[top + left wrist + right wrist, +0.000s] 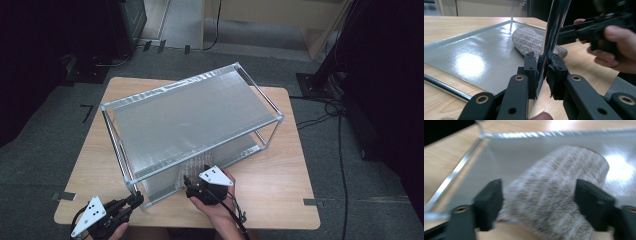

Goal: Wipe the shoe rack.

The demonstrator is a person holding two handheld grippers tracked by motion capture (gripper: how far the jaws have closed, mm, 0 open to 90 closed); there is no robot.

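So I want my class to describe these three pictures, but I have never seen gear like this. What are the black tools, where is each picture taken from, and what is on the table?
A person holds a handheld two-jaw gripper in each hand. One picture looks down from above; the others come from cameras riding on each gripper.

On the wooden table stands a two-tier metal shelf rack. A grey knitted cloth lies on its lower shelf, hanging over the near edge.

The left gripper is shut on the rack's near corner post. The right gripper is open, its jaws on either side of the cloth.
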